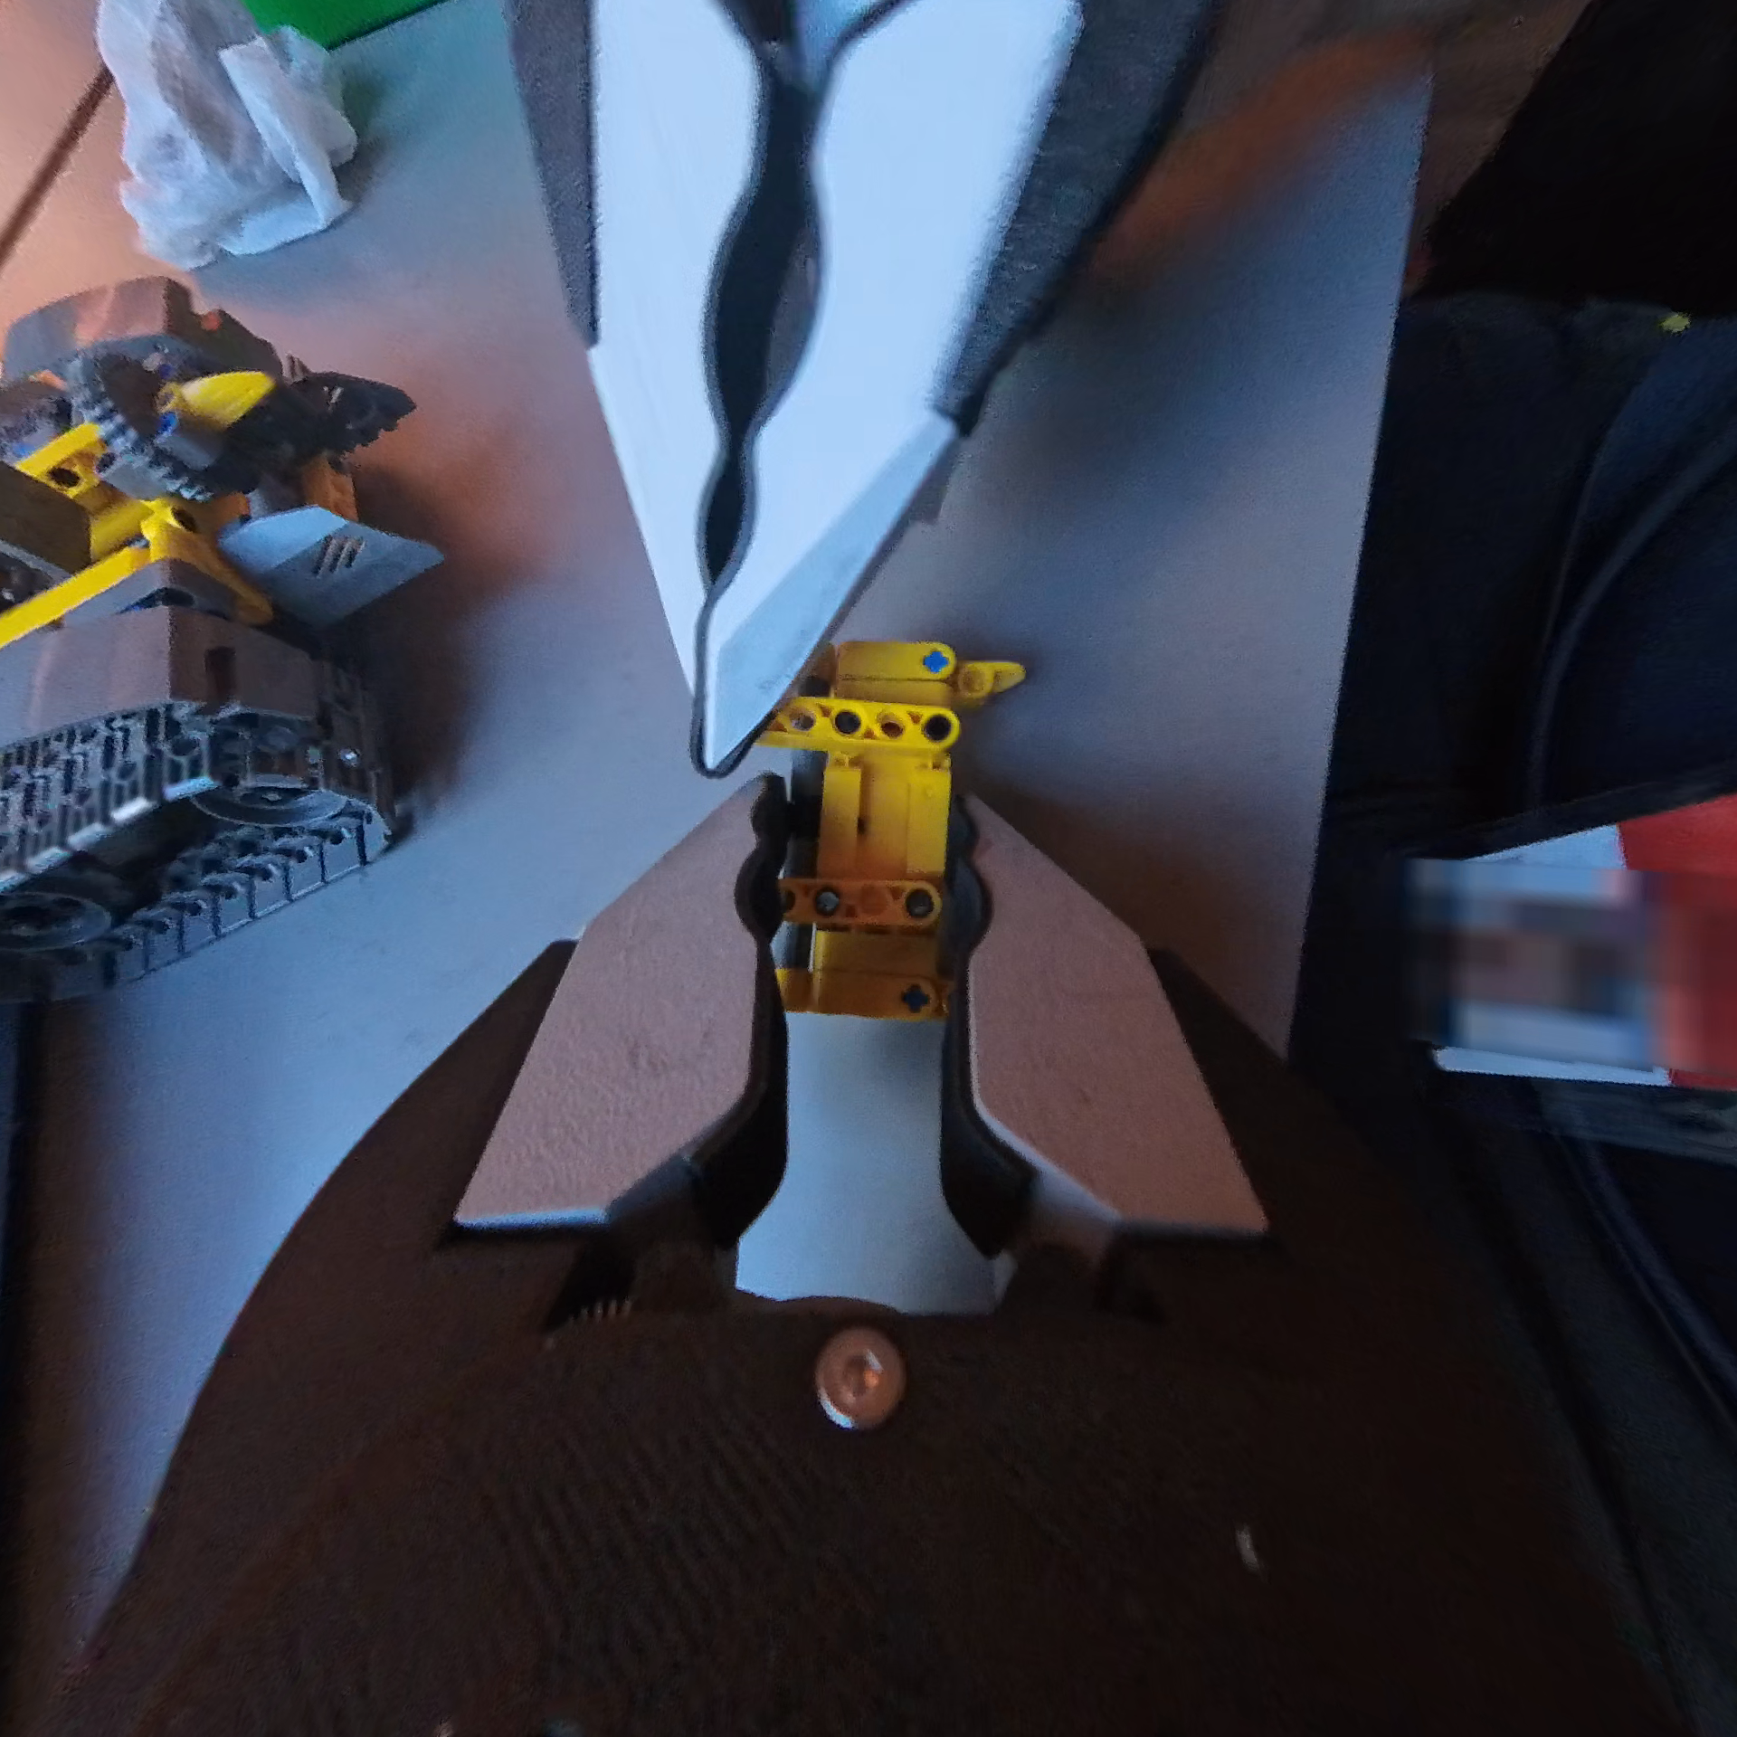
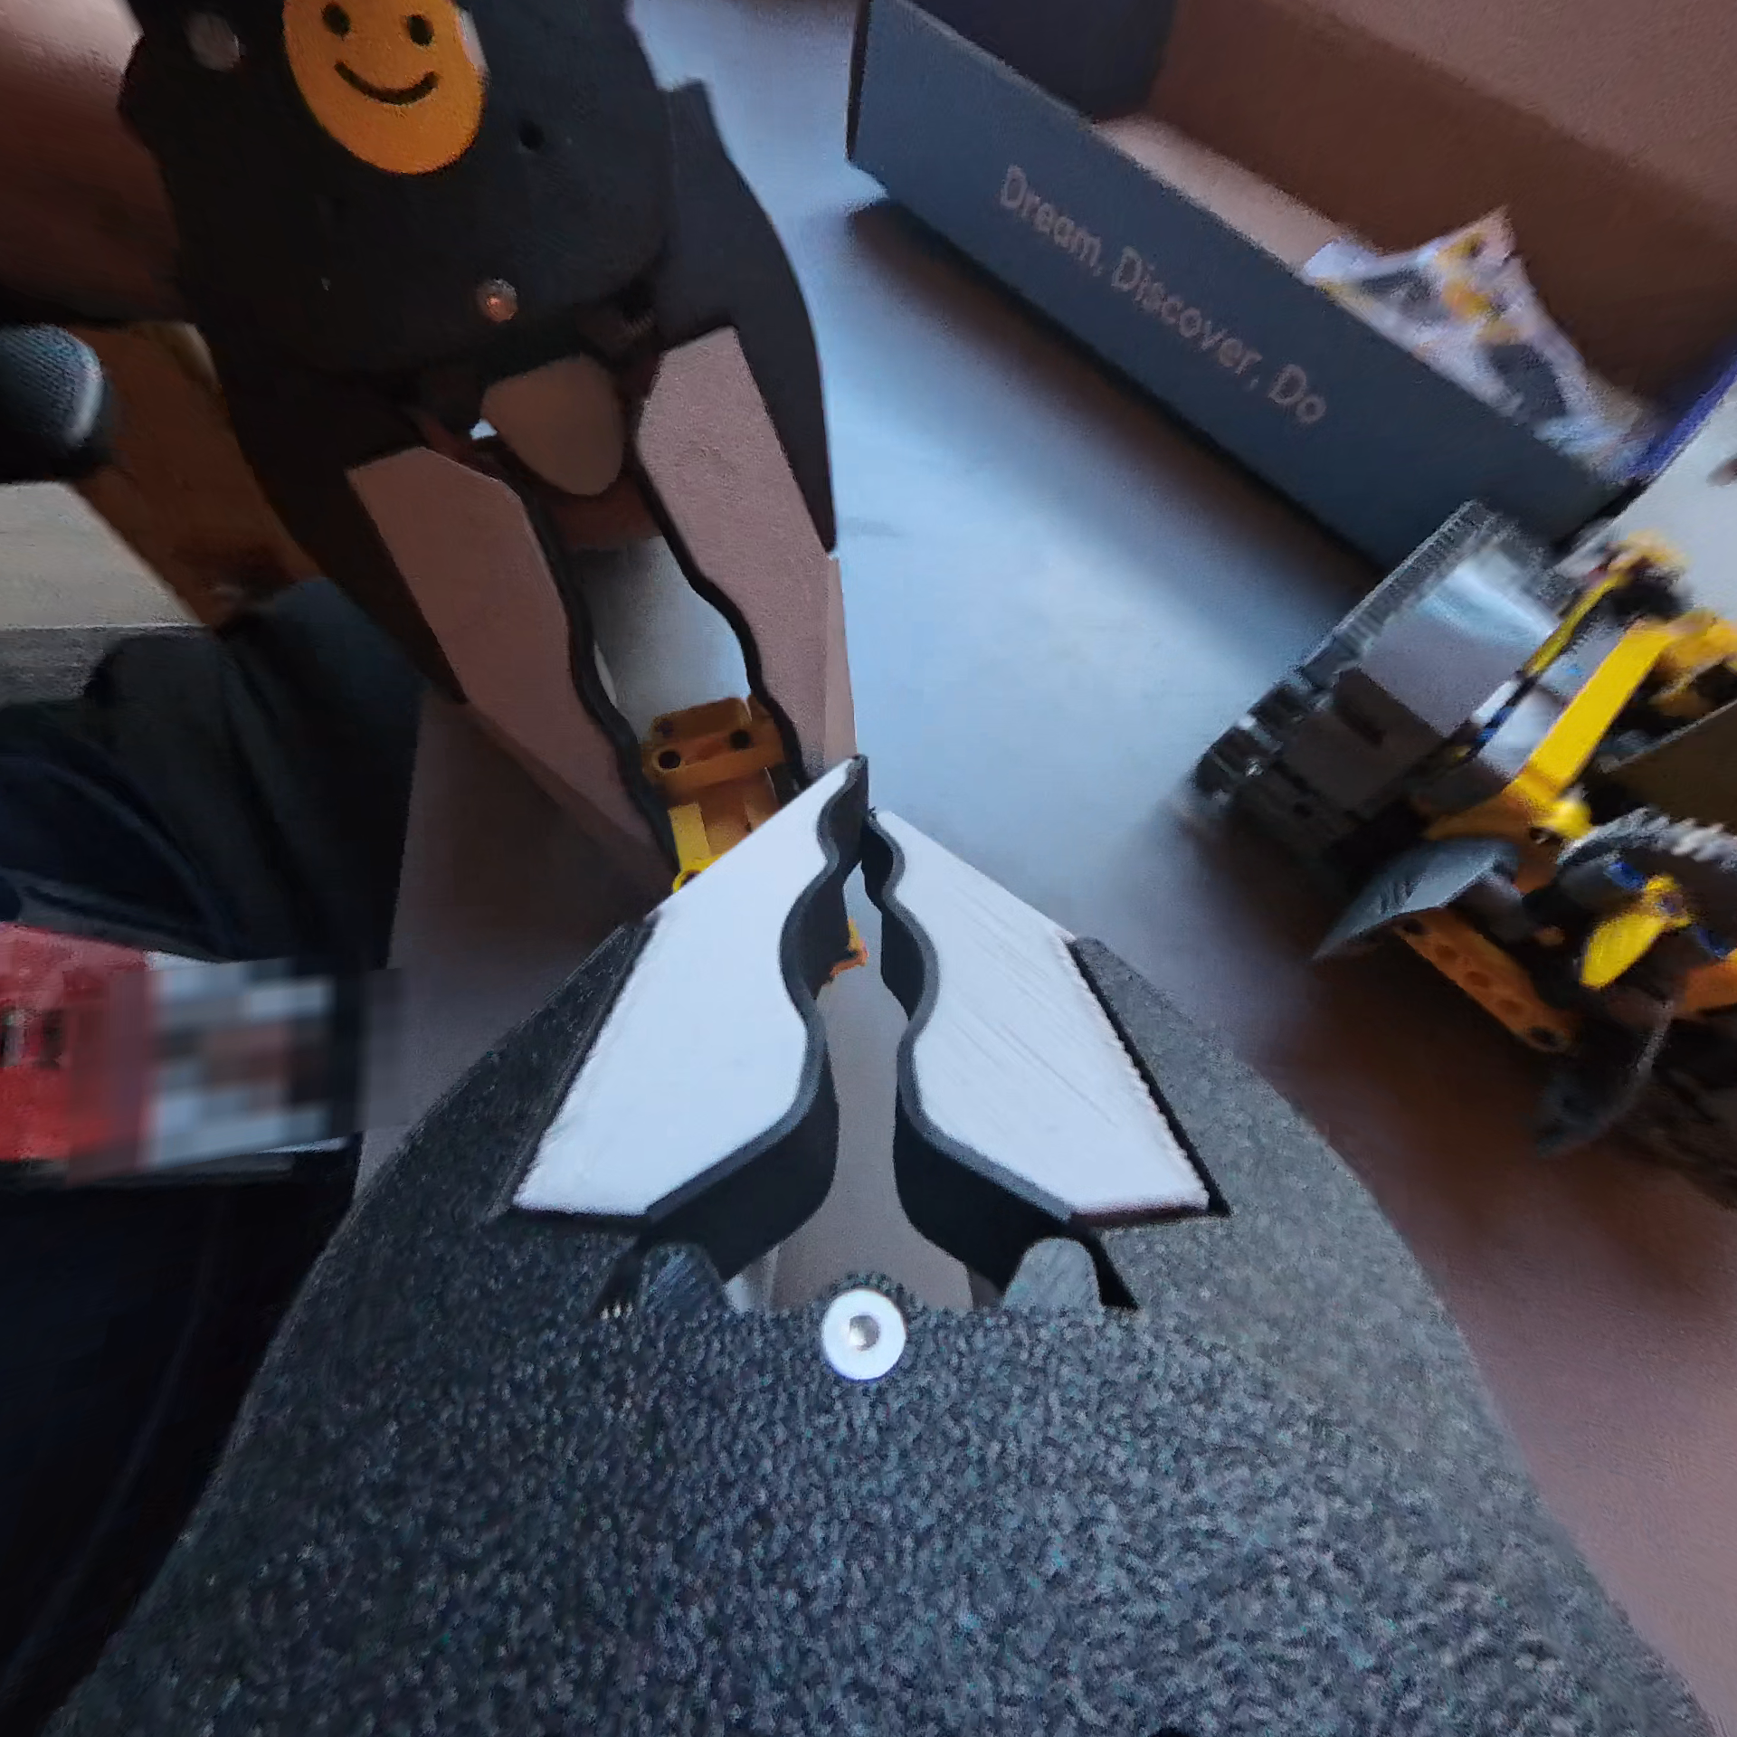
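The left gripper (image 1: 860,846) pinched a yellow brick piece (image 1: 869,827) at centre, above the grey table (image 1: 1175,564). The right gripper (image 1: 728,743) came from 12 o'clock, fingers pressed together, tip touching the piece's far end; whether it clamped anything I could not tell. A sideways push might twist the piece loose. Its long axis ran 6 to 12, small lug pointing toward 2. A tracked model (image 1: 188,658) sat at 9

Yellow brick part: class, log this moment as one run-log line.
left gripper: shut on yellow part | right gripper: shut, tips at part's far end | tracked model: apart on table
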Motion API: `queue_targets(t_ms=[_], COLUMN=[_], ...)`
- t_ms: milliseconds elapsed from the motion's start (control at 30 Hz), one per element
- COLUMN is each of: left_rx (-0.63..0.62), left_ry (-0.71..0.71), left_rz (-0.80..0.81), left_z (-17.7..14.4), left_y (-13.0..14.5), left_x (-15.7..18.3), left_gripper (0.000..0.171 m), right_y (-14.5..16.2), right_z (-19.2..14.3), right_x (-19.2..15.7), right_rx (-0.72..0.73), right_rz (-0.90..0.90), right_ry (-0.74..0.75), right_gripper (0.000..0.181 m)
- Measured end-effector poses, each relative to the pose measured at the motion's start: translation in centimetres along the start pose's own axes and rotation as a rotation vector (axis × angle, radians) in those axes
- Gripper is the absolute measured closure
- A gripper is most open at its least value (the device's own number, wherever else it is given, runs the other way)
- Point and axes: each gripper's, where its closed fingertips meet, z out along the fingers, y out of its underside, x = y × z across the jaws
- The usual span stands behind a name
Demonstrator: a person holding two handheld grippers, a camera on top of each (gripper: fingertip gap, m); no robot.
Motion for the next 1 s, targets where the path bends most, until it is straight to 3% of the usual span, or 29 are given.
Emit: queue_targets(t_ms=[167, 267, 333, 400, 667, 1000], left_rx=[-0.065, -0.053, -0.039, -0.055, -0.077, -0.117], left_ry=[-0.085, -0.131, -0.164, -0.206, -0.322, -0.4], left_rz=[0.046, 0.002, -0.02, -0.023, 0.029, 0.013], left_z=[0.4, 0.5, 0.5, 0.6, 0.8, 0.7], left_y=[0.1, 0.1, 0.0, 0.1, -0.3, -0.1], left_x=[-0.5, -0.8, -1.1, -1.5, -1.9, -2.3], left_gripper=[0.14, 0.14, 0.14, 0.14, 0.14, 0.142], right_y=[-0.4, -1.3, -0.3, 0.5, 1.5, 1.6], right_z=[-0.8, -2.1, -2.1, -2.0, -1.3, 0.3], right_x=[1.6, 1.6, 1.0, 0.4, 0.4, 0.8], right_rx=[-0.02, -0.009, -0.082, -0.123, -0.103, -0.141], right_rz=[0.388, 0.32, 0.261, 0.225, 0.267, 0.293], right_ry=[-0.11, -0.012, 0.051, 0.098, 0.241, 0.248], right_gripper=[0.181, 0.179, 0.162, 0.157, 0.161, 0.17])
